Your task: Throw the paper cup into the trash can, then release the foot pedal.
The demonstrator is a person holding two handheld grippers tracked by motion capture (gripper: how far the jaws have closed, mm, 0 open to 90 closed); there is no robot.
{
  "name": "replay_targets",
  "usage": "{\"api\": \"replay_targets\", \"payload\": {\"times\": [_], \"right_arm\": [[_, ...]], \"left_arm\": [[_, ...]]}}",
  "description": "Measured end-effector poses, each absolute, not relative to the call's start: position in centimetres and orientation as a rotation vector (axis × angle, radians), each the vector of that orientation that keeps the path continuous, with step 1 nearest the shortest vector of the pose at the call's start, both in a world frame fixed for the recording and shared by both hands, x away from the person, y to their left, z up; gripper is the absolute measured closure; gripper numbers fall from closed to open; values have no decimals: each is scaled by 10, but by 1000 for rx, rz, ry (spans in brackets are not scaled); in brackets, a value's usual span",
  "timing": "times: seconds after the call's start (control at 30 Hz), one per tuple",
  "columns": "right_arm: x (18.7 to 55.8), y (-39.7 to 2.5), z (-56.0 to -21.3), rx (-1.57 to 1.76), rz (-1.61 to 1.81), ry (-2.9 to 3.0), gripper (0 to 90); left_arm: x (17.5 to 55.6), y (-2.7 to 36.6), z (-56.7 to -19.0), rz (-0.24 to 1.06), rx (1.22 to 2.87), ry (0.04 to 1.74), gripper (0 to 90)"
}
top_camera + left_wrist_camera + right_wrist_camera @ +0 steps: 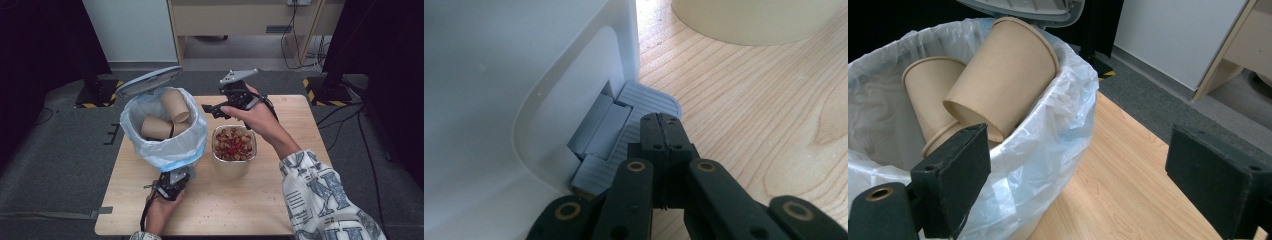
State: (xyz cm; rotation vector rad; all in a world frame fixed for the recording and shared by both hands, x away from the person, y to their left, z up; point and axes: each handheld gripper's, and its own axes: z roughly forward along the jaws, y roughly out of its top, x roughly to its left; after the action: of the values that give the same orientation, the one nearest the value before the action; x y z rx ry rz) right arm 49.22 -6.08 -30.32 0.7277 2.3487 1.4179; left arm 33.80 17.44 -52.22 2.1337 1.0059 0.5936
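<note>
Black jaws of the left gripper are pressing shut on the grey ribbed pedal of the white lined bin, at 6 o'clock of it. 2 brown paper cups are lying inside. The right gripper, gaping wide and empty, is hovering at 3 o'clock of the bin, above the light wooden table, beside a food tub. Grey carpet is surrounding it.

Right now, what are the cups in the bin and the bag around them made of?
The cups look like brown paper or thin card: matte, with rolled rims. The bag lining the bin looks like thin whitish plastic film: see-through, crinkled and a bit shiny. The bin itself seems smooth white plastic, with a grey ribbed pedal that the left tongs press.
</note>
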Motion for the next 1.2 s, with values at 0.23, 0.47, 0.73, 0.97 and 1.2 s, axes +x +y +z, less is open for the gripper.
{"api": "replay_targets", "payload": {"times": [0.23, 0.47, 0.73, 0.97, 1.2], "right_arm": [[495, -73, -305, 748, 1410, 2331, 107], [495, -81, -306, 766, 1406, 2323, 106], [497, -116, -316, 830, 1359, 2286, 93], [499, -151, -329, 928, 1320, 2234, 77], [495, -181, -344, 1034, 1274, 2141, 53]], "left_arm": [[338, 174, -522, 592, 2128, 1007, 900], [338, 174, -523, 592, 2126, 1007, 900], [329, 173, -516, 590, 2089, 1051, 714], [315, 175, -505, 554, 2029, 1042, 542], [304, 178, -500, 510, 2010, 1034, 402]]}}
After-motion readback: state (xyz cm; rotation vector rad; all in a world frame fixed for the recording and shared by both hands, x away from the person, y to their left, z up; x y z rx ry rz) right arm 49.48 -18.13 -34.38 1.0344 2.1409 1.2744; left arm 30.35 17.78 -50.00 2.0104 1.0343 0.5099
